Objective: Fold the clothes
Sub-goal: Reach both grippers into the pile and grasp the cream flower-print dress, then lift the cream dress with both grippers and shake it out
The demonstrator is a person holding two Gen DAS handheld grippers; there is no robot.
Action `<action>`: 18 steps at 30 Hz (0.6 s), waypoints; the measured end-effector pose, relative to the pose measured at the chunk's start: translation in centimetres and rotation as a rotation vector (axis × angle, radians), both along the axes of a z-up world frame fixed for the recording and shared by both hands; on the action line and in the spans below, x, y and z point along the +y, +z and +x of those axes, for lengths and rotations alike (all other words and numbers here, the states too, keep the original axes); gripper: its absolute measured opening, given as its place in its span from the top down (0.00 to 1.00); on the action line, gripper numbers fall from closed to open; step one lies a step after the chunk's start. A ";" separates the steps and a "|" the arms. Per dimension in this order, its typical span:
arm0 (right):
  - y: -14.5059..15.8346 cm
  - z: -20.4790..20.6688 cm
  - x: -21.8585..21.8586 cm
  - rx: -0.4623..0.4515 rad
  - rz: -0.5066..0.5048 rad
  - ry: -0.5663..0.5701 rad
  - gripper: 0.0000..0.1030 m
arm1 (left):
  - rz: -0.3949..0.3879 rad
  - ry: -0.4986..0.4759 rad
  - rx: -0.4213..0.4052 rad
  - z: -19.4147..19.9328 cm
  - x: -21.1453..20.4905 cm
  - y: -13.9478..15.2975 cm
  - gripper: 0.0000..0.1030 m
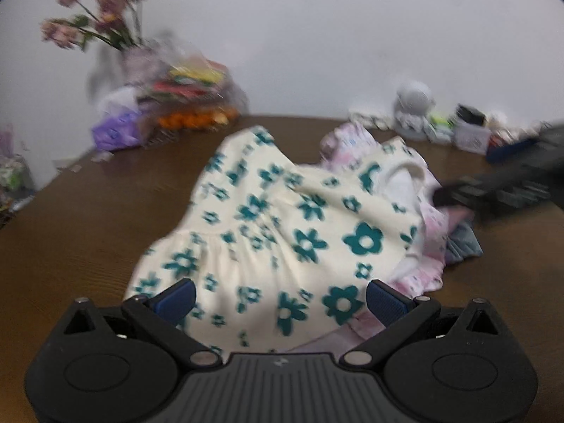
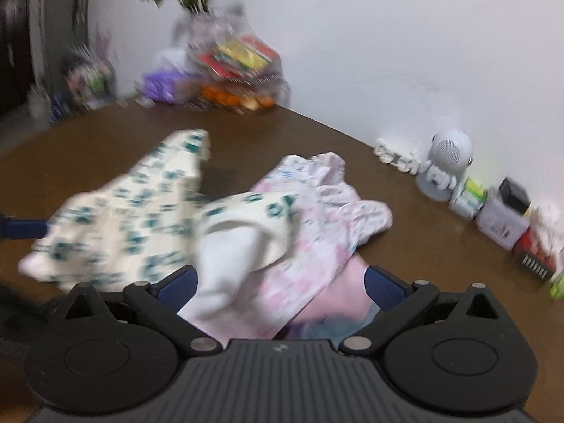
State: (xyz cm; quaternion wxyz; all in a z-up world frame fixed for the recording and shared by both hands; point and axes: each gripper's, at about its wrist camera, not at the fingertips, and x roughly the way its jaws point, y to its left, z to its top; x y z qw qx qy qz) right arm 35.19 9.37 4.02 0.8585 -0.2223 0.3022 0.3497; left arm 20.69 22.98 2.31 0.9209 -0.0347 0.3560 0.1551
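Observation:
A cream dress with teal flowers (image 1: 282, 225) lies rumpled on the brown table (image 1: 88, 232), partly over a pink printed garment (image 1: 431, 225). My left gripper (image 1: 281, 299) is open, its blue pads on either side of the dress's near hem. The right gripper (image 1: 511, 187) comes in from the right, close to the dress's neckline. In the right wrist view the dress (image 2: 123, 218) is blurred, its neckline raised over the pink garment (image 2: 317, 211). My right gripper (image 2: 281, 289) is open, with cloth lying between its fingers. The left gripper's blue finger (image 2: 24, 229) shows at the left edge.
Along the back wall stand a vase of pink flowers (image 1: 105, 10), a rack of snacks and oranges (image 1: 194, 98), a purple packet (image 1: 116, 130), a white astronaut figure (image 2: 444, 162) and small boxes (image 2: 500, 218). A grey-blue cloth (image 1: 461, 243) lies beside the pink garment.

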 end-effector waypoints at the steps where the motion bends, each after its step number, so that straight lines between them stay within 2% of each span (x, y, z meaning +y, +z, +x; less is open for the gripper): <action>1: -0.6 0.8 0.8 -0.017 -0.022 -0.020 0.04 | 0.007 -0.018 0.004 0.3 -0.2 -0.3 0.00; 3: -1.6 2.2 1.7 -0.012 -0.029 -0.036 0.15 | 0.043 -0.051 0.005 1.2 -1.1 -1.2 0.01; 5: -2.4 3.2 2.6 -0.001 -0.017 -0.039 0.18 | 0.078 -0.071 0.005 2.3 -1.6 -1.9 0.04; 7: -2.9 3.5 3.3 -0.009 -0.013 -0.027 0.24 | 0.092 -0.062 -0.001 3.3 -1.5 -2.4 0.14; 8: -3.0 3.5 3.5 -0.018 -0.008 -0.018 0.32 | 0.085 -0.057 -0.007 3.7 -1.3 -2.6 0.16; 10: -2.9 3.1 3.5 -0.032 0.023 0.005 0.55 | 0.067 -0.051 -0.019 4.3 -0.7 -2.7 0.32; 11: -2.8 3.1 3.5 -0.035 0.039 0.019 0.60 | 0.058 -0.055 -0.023 4.6 -0.5 -2.7 0.38; 13: -2.4 2.9 3.6 -0.027 0.073 0.047 0.85 | 0.034 -0.061 -0.036 4.8 0.2 -2.5 0.59; 14: -2.2 2.7 3.6 -0.022 0.089 0.061 0.89 | 0.023 -0.065 -0.043 4.9 0.5 -2.3 0.64; 15: -1.9 2.6 3.6 -0.022 0.101 0.075 0.94 | 0.008 -0.064 -0.051 4.8 1.0 -2.1 0.75; 16: -1.6 2.4 3.6 -0.029 0.112 0.091 0.96 | -0.009 -0.060 -0.060 4.7 1.4 -2.0 0.82; 18: -0.8 1.8 3.5 -0.064 0.138 0.124 0.97 | -0.046 -0.051 -0.079 4.2 2.5 -1.4 0.84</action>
